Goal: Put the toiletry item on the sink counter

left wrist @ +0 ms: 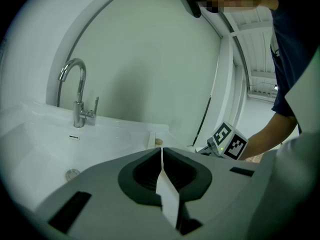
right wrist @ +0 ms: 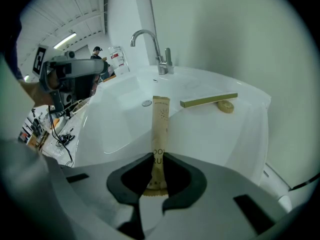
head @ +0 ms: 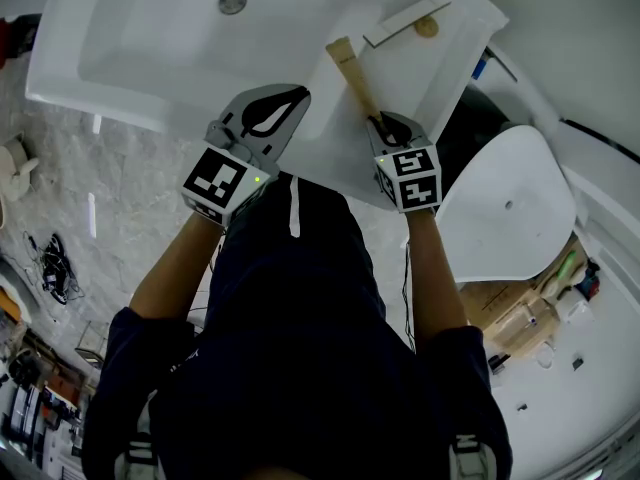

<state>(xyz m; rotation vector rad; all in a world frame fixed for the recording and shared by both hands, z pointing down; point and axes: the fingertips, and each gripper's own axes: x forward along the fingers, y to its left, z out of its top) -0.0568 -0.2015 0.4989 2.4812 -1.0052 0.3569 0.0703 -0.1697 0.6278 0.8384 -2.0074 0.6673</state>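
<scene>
A long tan paper-wrapped toiletry packet (head: 352,73) (right wrist: 161,126) sticks out forward over the white sink counter (head: 420,83) (right wrist: 210,134), to the right of the basin. My right gripper (head: 378,123) (right wrist: 158,159) is shut on the packet's near end. Whether the far end touches the counter I cannot tell. At the basin's front edge my left gripper (head: 293,96) (left wrist: 161,154) hovers, jaws shut together with nothing in them. The right gripper's marker cube (left wrist: 228,141) shows in the left gripper view.
A long flat boxed item (head: 405,18) (right wrist: 208,100) and a small round soap (head: 427,27) (right wrist: 225,106) lie at the counter's back. The faucet (right wrist: 156,51) (left wrist: 76,96) and drain (head: 232,1) belong to the basin. A white toilet lid (head: 510,208) is at right, cables (head: 50,258) on the floor left.
</scene>
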